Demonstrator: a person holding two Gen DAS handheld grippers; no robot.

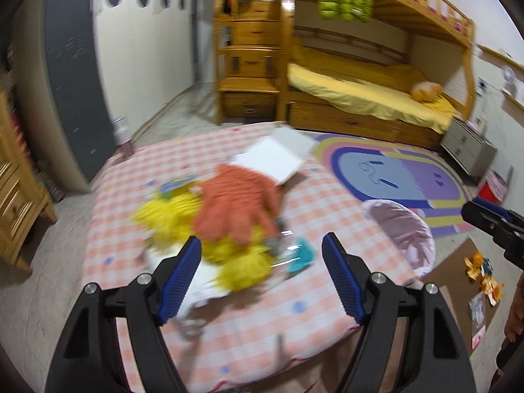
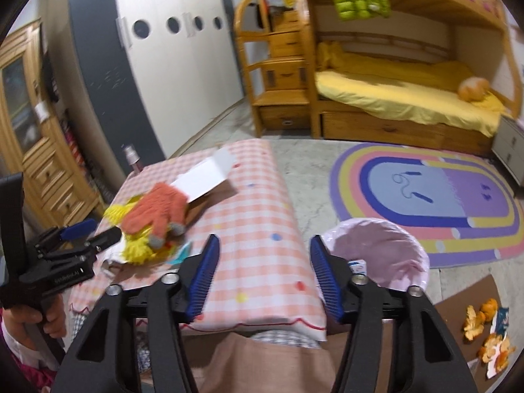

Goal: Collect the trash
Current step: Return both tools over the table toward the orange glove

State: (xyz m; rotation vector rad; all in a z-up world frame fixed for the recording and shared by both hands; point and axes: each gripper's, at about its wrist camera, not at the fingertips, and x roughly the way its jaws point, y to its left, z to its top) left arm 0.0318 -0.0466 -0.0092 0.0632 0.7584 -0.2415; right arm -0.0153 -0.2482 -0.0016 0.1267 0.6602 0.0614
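Observation:
A pink-lined trash bin (image 1: 404,234) stands on the floor right of the checked mattress (image 1: 327,216); it also shows in the right wrist view (image 2: 373,245). A pile on the mattress holds an orange knit garment (image 1: 235,203), yellow fluffy items (image 1: 242,265), a teal wrapper (image 1: 299,253) and white paper (image 1: 275,159). Orange peels and wrappers (image 2: 488,334) lie on brown cardboard (image 2: 458,311) on the floor at right. My left gripper (image 1: 262,275) is open and empty, just before the pile. My right gripper (image 2: 262,275) is open and empty, over the mattress's near edge, left of the bin.
A wooden bunk bed (image 1: 360,75) with yellow bedding stands at the back, with a rainbow rug (image 1: 393,177) in front. A wardrobe (image 1: 72,75) and wooden drawers (image 1: 16,196) line the left. A bottle (image 2: 131,157) stands beyond the mattress's far-left corner.

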